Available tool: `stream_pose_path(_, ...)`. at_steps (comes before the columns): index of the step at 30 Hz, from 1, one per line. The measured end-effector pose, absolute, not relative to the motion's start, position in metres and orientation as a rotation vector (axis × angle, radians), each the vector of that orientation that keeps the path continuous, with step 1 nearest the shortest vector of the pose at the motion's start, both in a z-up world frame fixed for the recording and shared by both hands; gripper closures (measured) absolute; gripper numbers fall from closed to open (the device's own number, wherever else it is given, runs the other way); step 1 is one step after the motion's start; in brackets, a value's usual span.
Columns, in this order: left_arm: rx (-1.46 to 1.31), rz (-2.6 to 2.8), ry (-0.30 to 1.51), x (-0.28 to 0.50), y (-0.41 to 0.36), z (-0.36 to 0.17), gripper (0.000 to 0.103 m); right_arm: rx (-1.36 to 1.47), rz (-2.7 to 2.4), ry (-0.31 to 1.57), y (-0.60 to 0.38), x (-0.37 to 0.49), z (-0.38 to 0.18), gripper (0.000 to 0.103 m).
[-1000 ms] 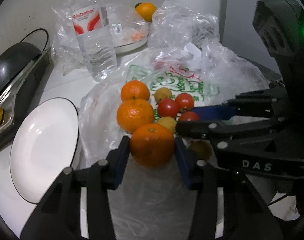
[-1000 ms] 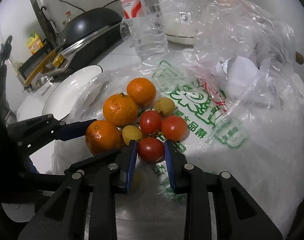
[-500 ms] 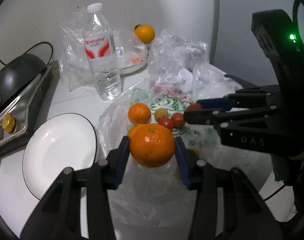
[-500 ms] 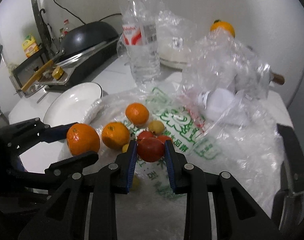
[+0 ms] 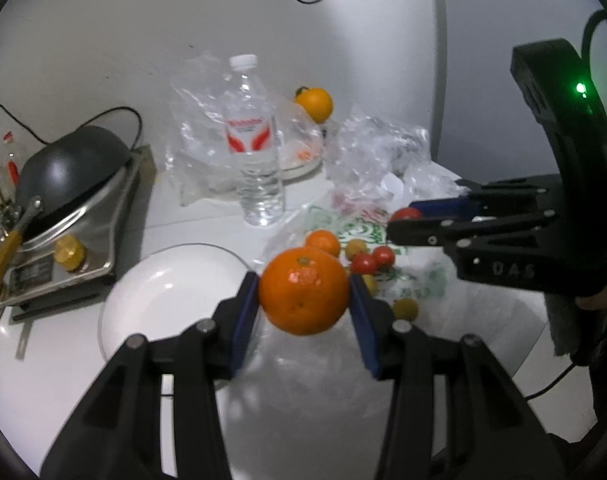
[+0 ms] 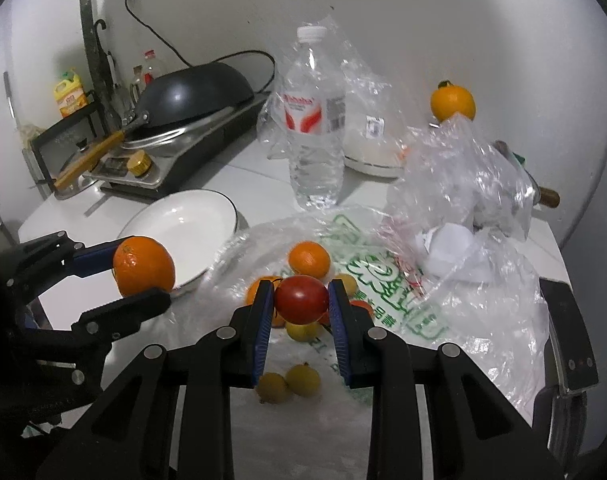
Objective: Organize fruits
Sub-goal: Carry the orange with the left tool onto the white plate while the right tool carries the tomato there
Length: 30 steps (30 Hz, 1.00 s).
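Note:
My left gripper (image 5: 303, 296) is shut on an orange (image 5: 302, 291) and holds it in the air, right of the white plate (image 5: 159, 300); it also shows in the right wrist view (image 6: 143, 266). My right gripper (image 6: 301, 300) is shut on a red tomato (image 6: 301, 299), lifted above the fruit pile; the tomato also shows in the left wrist view (image 5: 408, 213). On the printed plastic bag (image 6: 383, 280) lie another orange (image 6: 309, 258), tomatoes (image 5: 363, 263) and small yellow fruits (image 6: 302, 379).
A water bottle (image 6: 312, 120) stands behind the bag. Crumpled clear bags (image 6: 463, 176) sit at right, a lone orange (image 6: 452, 102) at the back. A dark wok on a stove (image 6: 191, 96) stands at left. A covered dish (image 6: 373, 152) is behind the bottle.
Both grippers have risen and drawn back from the pile, the left carrying the orange, the right carrying the tomato. The counter and plate look smaller and farther below.

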<state>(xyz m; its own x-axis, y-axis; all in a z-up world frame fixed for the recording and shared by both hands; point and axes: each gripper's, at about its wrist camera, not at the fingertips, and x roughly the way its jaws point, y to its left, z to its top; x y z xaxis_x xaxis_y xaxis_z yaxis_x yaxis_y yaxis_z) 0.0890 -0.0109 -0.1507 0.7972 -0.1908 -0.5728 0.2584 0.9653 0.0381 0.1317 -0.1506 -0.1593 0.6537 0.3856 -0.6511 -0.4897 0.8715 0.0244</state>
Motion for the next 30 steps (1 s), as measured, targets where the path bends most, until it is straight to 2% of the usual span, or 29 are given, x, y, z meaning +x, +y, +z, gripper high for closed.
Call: stream_pose_path(30,0.053,-0.085,0.655,0.099,0.095,-0.195,0.057,-0.236,0.592,0.731,-0.054,0.132,-0.165,0.073)
